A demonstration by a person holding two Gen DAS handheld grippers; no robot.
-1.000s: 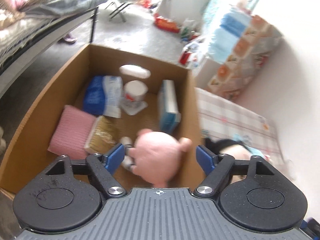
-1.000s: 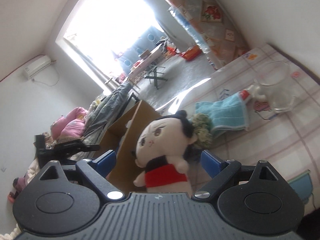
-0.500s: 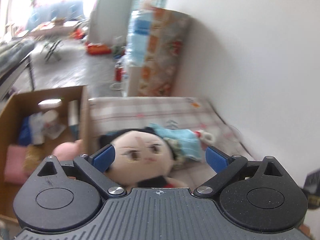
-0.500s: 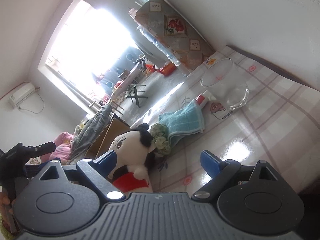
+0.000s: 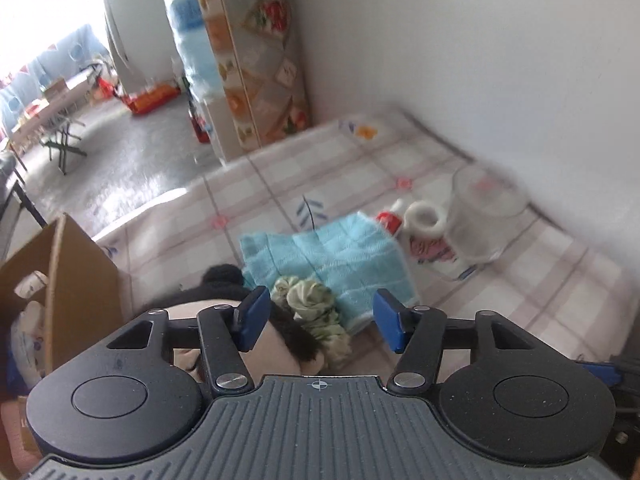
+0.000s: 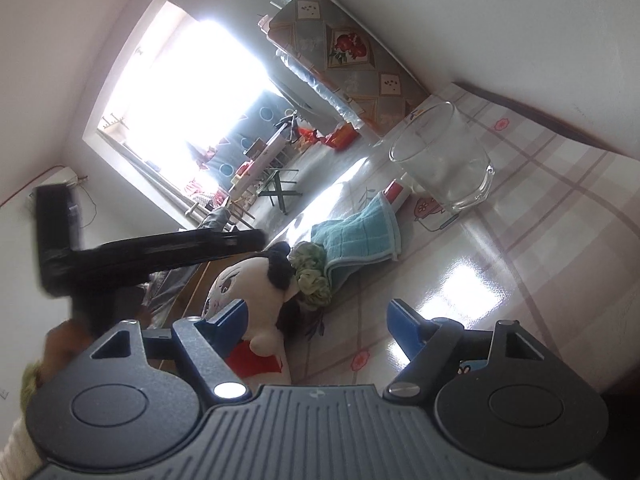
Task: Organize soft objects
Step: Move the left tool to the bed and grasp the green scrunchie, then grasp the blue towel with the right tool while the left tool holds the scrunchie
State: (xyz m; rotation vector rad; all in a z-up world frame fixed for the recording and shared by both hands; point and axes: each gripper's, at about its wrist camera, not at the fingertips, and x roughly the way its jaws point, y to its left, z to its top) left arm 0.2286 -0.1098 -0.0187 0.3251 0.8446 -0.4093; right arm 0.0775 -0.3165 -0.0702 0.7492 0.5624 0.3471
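Note:
A plush doll (image 6: 256, 280) with black hair and a red top lies on the checked tablecloth (image 6: 540, 240) next to a cardboard box (image 5: 76, 280). A green scrunchie (image 5: 316, 308) rests beside its head, and a folded teal towel (image 5: 336, 256) lies just beyond. My left gripper (image 5: 320, 324) is open and empty above the scrunchie and the doll's head (image 5: 280, 340). My right gripper (image 6: 320, 328) is open and empty, low over the table beside the doll. The scrunchie (image 6: 312, 276) and towel (image 6: 356, 236) also show in the right wrist view.
A clear glass jar (image 5: 484, 216) stands at the right by the wall, with a white tape roll (image 5: 424, 218) and a red-capped tube (image 5: 390, 220) next to it. The box holds several items. The other gripper's dark arm (image 6: 152, 252) crosses the right wrist view.
My left gripper has swung from over the box, where a pink plush lies, to the table above the doll and scrunchie. My right gripper has turned and dropped lower beside the doll.

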